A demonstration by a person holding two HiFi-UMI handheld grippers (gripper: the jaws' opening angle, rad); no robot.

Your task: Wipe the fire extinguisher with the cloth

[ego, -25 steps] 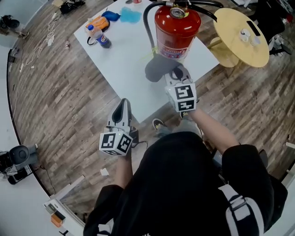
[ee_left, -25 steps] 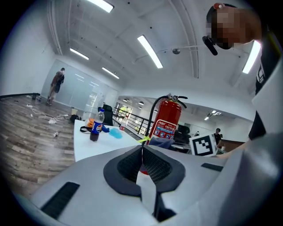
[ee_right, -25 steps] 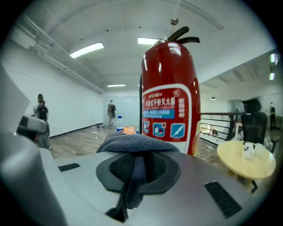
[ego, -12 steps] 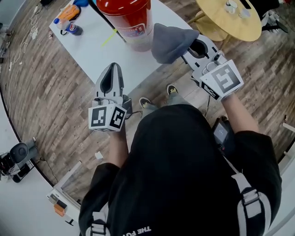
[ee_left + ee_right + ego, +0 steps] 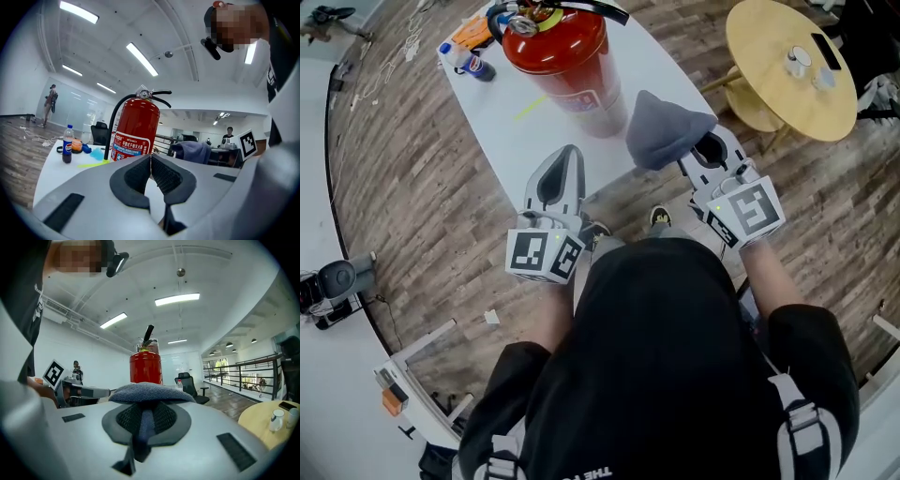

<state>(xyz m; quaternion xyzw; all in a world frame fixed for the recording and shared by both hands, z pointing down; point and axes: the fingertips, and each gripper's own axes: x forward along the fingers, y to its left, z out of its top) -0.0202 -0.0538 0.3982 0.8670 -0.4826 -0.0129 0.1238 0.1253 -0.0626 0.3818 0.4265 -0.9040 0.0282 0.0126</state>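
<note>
The red fire extinguisher (image 5: 558, 56) stands upright on the white table (image 5: 661, 61), black hose and handle on top. My right gripper (image 5: 701, 152) is shut on the grey cloth (image 5: 666, 129), which hangs bunched in the air off the table's near edge, right of the extinguisher. In the right gripper view the cloth (image 5: 150, 392) drapes over the jaws with the extinguisher (image 5: 146, 366) behind it. My left gripper (image 5: 570, 155) is shut on nothing, over the table's near edge. The left gripper view shows the extinguisher (image 5: 136, 131) ahead and the cloth (image 5: 192, 151) to the right.
A cola bottle (image 5: 473, 64), an orange item and a blue rag lie at the table's far left end. A round yellow side table (image 5: 787, 70) with cups stands at the right. A camera stand (image 5: 337, 281) sits on the wood floor at the left.
The right gripper has lifted the cloth away from the extinguisher's base and off the table. The left gripper has come forward to the table's edge. The head view has shifted.
</note>
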